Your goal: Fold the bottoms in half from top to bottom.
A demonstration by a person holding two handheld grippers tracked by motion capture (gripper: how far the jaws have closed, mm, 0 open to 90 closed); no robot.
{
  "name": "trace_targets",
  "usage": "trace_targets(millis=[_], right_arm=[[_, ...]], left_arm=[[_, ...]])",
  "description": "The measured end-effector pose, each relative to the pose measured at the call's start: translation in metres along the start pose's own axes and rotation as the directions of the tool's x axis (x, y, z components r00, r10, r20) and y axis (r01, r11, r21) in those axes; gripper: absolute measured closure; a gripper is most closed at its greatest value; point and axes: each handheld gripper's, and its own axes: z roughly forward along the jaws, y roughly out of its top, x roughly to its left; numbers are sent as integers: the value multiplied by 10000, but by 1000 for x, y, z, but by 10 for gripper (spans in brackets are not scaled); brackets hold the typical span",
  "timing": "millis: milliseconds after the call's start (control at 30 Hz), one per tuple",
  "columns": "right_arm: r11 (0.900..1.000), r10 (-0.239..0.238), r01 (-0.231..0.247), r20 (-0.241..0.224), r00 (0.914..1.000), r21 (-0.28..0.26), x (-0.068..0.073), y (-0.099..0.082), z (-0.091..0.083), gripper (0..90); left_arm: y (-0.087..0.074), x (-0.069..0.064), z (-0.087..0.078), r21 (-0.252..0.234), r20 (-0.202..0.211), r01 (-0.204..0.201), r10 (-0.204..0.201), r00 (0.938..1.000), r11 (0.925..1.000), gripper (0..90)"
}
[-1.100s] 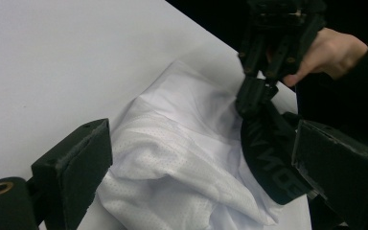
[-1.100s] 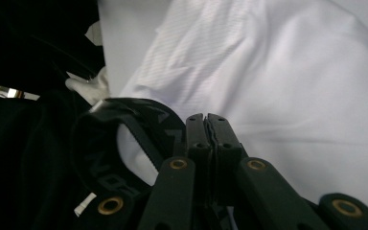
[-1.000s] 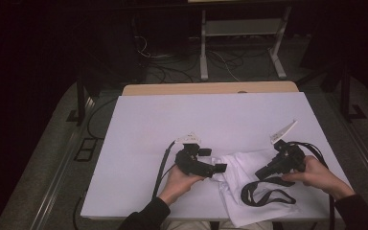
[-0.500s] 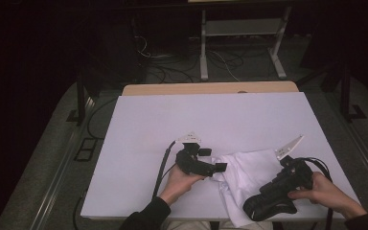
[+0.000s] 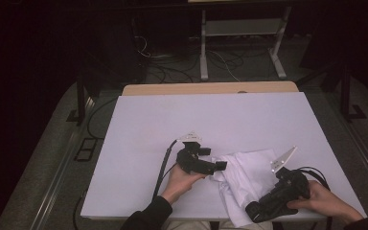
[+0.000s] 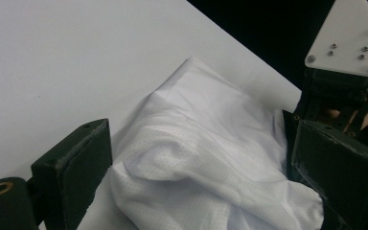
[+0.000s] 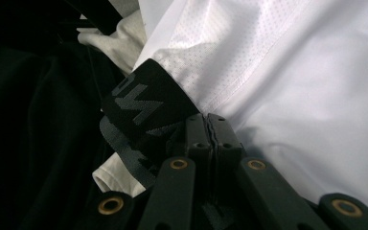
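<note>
We see a crumpled white mesh garment (image 5: 243,176) with a woven black waistband (image 7: 146,108) at the table's (image 5: 211,120) near right edge, our right gripper (image 5: 258,210) pinching that band with jaws together, left gripper (image 5: 220,166) wide open, straddling its left bulge.

We hold our left gripper (image 5: 219,166) low and level, jaws standing wide apart; our right gripper (image 5: 252,210) tilts down toward us, jaws pressed together; both forearms enter from below.
</note>
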Motion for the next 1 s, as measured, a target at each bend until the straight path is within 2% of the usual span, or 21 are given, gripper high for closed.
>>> trace_targets(millis=[133,300,400,567,700,867,1000], right_arm=[[9999,-80,80,32,10000,-61,1,-2,0,875],[9995,-218,218,-30,9998,-216,3,-2,-3,838],[9981,-310,306,-73,9995,-543,4,0,-11,832],[9920,-368,397,267,9990,-1197,4,4,-28,785],[9831,-395,533,814,9959,-1753,2,8,-41,690],[9727,-172,473,1326,9910,-2273,-4,13,-54,575],[9647,29,417,1686,9857,-2601,-11,16,-61,449]], left_arm=[[1,3,3,3,-142,111,-111,9998,9999,57],[0,8,6,90,-285,197,-195,9994,9998,57],[0,10,7,130,-365,211,-206,9991,9997,57],[-1,12,9,160,-462,306,-298,9985,9994,57],[-1,15,10,213,-498,339,-328,9982,9992,57],[-1,16,12,292,-511,403,-387,9979,9988,57],[-1,16,13,304,-517,399,-383,9979,9987,57]])
